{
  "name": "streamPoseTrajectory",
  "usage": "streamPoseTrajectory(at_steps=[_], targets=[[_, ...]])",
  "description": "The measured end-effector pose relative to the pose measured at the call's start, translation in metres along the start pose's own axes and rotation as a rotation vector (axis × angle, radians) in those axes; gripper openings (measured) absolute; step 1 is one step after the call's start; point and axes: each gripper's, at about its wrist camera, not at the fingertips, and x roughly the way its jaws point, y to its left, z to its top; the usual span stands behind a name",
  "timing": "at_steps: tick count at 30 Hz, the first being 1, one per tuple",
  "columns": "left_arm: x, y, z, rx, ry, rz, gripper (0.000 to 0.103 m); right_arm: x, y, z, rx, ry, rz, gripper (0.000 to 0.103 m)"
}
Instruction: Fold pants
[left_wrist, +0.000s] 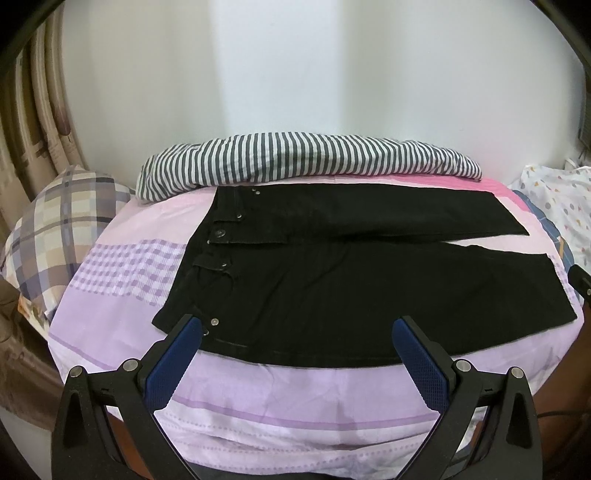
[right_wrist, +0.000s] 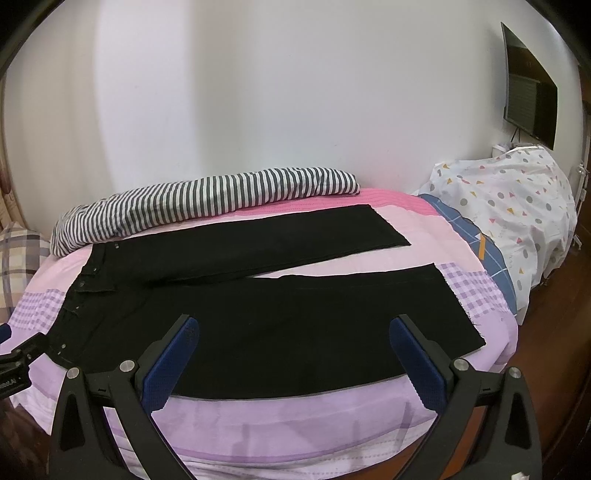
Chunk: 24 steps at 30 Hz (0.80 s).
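Note:
Black pants (left_wrist: 332, 280) lie flat and spread on the pink and purple bed sheet (left_wrist: 122, 273), waistband to the left, both legs running right and slightly apart. They also show in the right wrist view (right_wrist: 280, 317). My left gripper (left_wrist: 297, 325) is open and empty, hovering over the near edge of the pants by the waistband. My right gripper (right_wrist: 293, 323) is open and empty over the near leg. The left gripper's body shows at the left edge of the right wrist view (right_wrist: 14, 365).
A striped black-and-white blanket roll (left_wrist: 306, 162) lies along the wall behind the pants. A plaid pillow (left_wrist: 62, 229) sits left. A patterned white cover (right_wrist: 517, 206) sits right, below a wall TV (right_wrist: 532, 96). The bed's front edge (left_wrist: 295, 435) is just below my grippers.

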Motion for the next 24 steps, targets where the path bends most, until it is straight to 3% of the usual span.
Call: streamPoseTrajectory(at_steps=[24], targets=[[-0.0006,0.0016,-0.0007,-0.008,-0.008,0.001,0.102,0.0006,-0.006,-0.0049,-0.002,0.0,-0.019,0.102]])
